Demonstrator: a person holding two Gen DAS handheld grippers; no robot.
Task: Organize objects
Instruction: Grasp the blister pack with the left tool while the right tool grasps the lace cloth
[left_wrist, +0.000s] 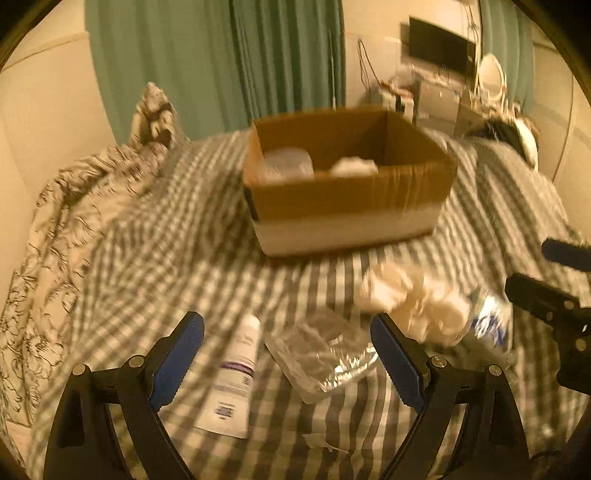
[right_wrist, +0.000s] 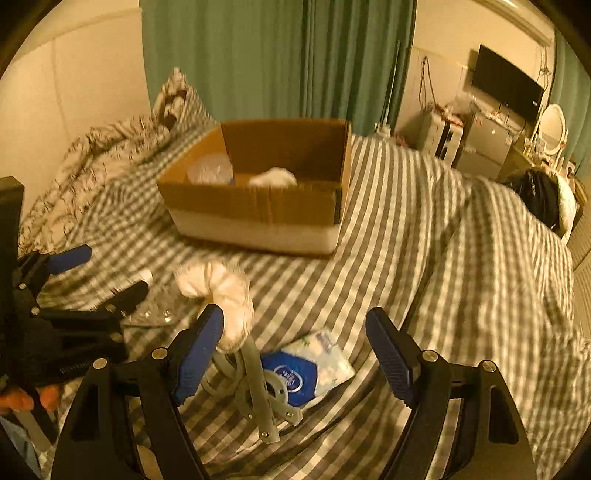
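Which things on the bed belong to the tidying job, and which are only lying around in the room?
Part of the job:
cardboard box
white tube
clear plastic container
crumpled white cloth
blue and white packet
grey metal tool

Just lying about:
patterned duvet
green curtain
television
round mirror

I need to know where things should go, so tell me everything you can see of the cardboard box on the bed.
The cardboard box is brown corrugated card with a pale band round its base and a dark tape strip down one corner. It is open-topped and sits upright on the checked bedcover, beyond the loose items, with neither gripper touching it. Inside lie a clear plastic container and a white crumpled item. The blur hides finer detail.
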